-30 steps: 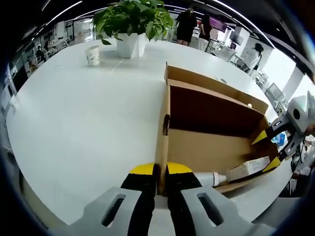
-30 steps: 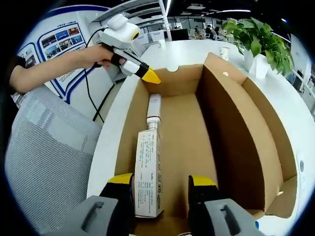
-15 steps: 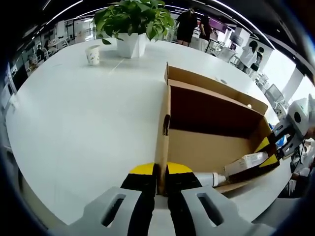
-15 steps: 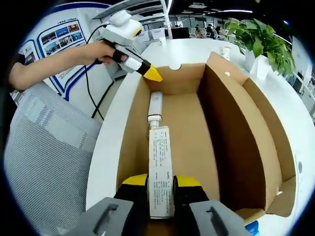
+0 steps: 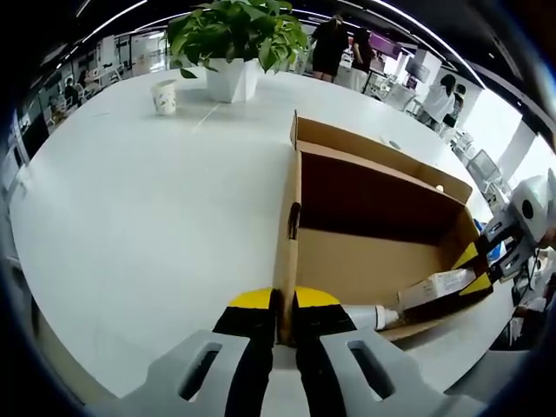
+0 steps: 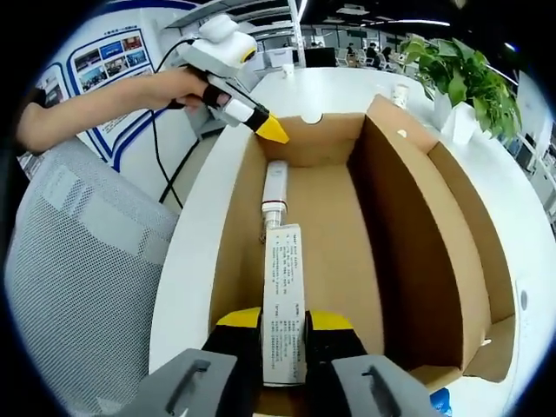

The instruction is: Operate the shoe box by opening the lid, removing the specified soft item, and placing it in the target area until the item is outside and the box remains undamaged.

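The shoe box point(image 6: 347, 234) stands open on the white desk point(image 5: 148, 217), so the lid step is done and I judge I am at the removal step. My left gripper point(image 5: 284, 306) is clenched on the box's end wall, jaws pinching the cardboard edge between them, steadying the box; in the right gripper view it point(image 6: 271, 130) shows at the far end wall, held by a hand point(image 6: 187, 85).

My right gripper point(image 6: 283, 323) is closed on the flat tail of the soft tube point(image 6: 284, 304), which lies lengthwise along the box floor with its cap point(image 6: 276, 178) pointing toward the far end wall. In the left gripper view the tube point(image 5: 417, 300) lies near the box's low side wall, with my right gripper point(image 5: 473, 269) at its far end.

The next move, as I see it, calls for lifting the tube straight up and clear of the walls without dragging on the cardboard, while my left jaws keep the box from sliding or tearing. Then it goes out to the desk beside the box. A potted plant point(image 5: 234, 39) and a paper cup point(image 5: 163, 97) stand well apart across the desk.
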Demonstrator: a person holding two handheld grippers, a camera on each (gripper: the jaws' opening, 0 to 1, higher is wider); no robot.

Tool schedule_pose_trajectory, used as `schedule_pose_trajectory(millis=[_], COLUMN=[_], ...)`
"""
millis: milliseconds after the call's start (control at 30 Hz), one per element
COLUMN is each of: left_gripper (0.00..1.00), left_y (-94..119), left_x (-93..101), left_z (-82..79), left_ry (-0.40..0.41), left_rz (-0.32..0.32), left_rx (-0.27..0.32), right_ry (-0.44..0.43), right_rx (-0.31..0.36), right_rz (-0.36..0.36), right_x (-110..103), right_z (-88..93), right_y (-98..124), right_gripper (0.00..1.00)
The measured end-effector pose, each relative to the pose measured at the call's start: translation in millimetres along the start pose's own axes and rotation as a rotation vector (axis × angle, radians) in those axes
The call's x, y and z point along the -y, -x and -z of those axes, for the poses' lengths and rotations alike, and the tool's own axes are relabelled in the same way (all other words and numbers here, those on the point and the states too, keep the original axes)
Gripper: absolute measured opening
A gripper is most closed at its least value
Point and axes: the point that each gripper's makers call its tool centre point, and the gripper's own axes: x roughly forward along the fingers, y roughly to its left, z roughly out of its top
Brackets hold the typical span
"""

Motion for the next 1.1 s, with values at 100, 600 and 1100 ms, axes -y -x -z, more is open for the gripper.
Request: schedule_pose_trajectory(millis=[100,600,1100], left_gripper=[0.04,0.04,0.05], left_y=[0,-2,-2], left_x=[-1.1,-3.4,-3.4], left_z=[-0.1,0.0,0.2], left_ry=[-0.001,-0.006,0.007], left_rz=[-0.001,-0.004,0.006], left_rx=[0.0,0.0,0.009], right_ry=[-0.009,0.017,0.063], right_rx=[0.009,0.049,0.071], right_rz=[0.002,0.022,0.046], right_x=[0,-1,-6], right_z=[-3.4,-21.0,-36.1], right_y=[4,26,59], right_gripper=[0.14,0.14,0.14])
